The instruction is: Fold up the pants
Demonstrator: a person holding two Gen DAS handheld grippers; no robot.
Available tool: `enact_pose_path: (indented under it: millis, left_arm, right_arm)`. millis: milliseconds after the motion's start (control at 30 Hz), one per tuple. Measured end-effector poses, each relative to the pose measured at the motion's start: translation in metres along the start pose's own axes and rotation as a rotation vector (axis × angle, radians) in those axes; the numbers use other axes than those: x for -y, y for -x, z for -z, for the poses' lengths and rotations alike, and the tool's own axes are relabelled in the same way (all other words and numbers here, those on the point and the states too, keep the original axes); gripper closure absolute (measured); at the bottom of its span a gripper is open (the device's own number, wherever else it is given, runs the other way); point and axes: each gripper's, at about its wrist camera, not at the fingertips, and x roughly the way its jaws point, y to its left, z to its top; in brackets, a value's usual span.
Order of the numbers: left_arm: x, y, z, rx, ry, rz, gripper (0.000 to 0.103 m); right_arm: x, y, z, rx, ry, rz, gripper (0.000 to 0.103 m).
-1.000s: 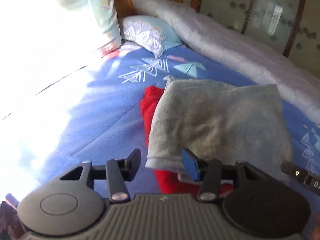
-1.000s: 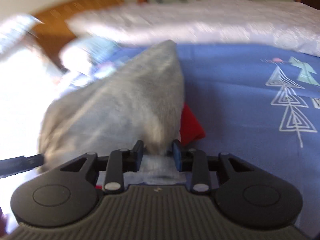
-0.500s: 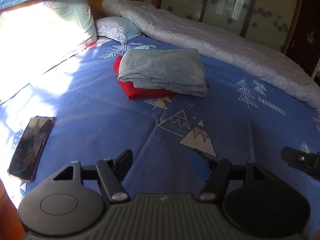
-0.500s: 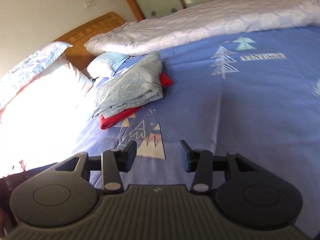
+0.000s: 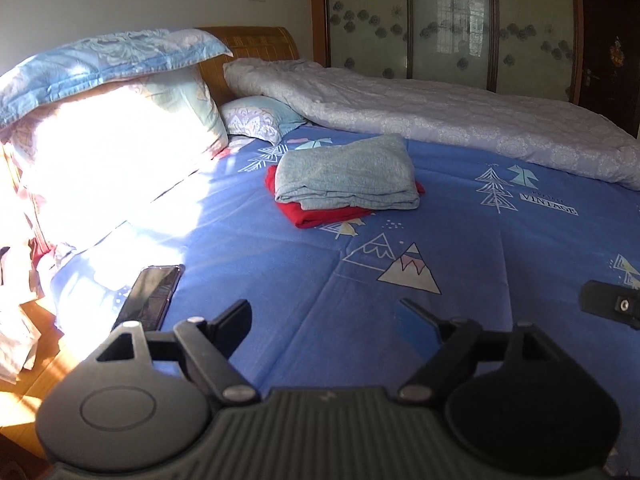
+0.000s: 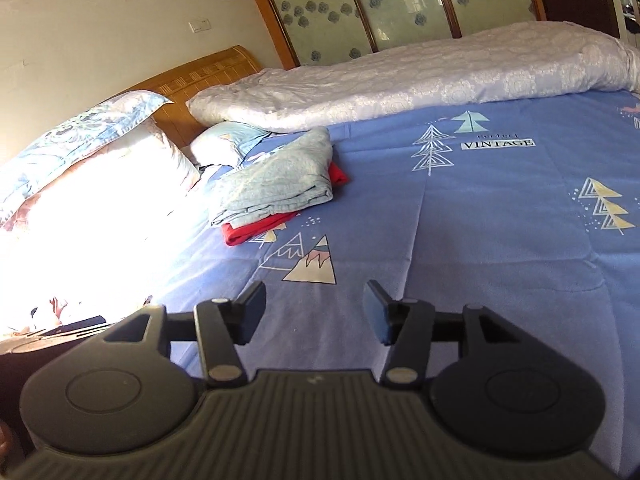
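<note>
Your left gripper (image 5: pixel 324 326): jaws spread wide, holding nothing, above the blue bedsheet (image 5: pixel 280 280). Your right gripper (image 6: pixel 316 312): likewise released and empty. Folded grey pants (image 5: pixel 346 174): far centre of the bed, stacked on a folded red garment (image 5: pixel 320 214), well apart from both grippers. Phone (image 5: pixel 148 298): near left edge. White quilt (image 5: pixel 440 120): far right side.

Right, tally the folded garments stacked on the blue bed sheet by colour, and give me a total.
Light grey-blue folded pants: 1, on top of the stack.
Red folded garment: 1, underneath, showing at the edges.
Total: 2 folded garments.
</note>
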Motion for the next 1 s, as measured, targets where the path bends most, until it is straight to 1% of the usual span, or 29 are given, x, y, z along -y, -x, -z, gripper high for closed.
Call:
enact_pose_path:
  millis: [200, 467, 567, 833, 1000]
  left_arm:
    - [0.007, 0.006, 0.009, -0.012, -0.027, 0.016, 0.012]
    - [0.014, 0.008, 0.012, -0.017, -0.043, 0.035, 0.004]
    - [0.015, 0.007, 0.014, -0.025, -0.037, 0.042, 0.000]
    - [0.015, 0.004, 0.018, -0.067, -0.032, 0.036, 0.000]
    - [0.017, 0.004, 0.020, -0.071, -0.042, 0.047, 0.000]
  right_arm:
    - [-0.001, 0.007, 0.012, -0.016, -0.014, -0.012, 0.043]
    - [-0.004, 0.011, 0.015, -0.008, -0.016, -0.016, 0.043]
    - [-0.003, 0.010, 0.017, -0.008, -0.018, -0.009, 0.042]
    - [-0.002, 0.006, 0.024, -0.029, -0.032, -0.001, 0.042]
    - [-0.003, 0.005, 0.026, -0.035, -0.030, 0.002, 0.041]
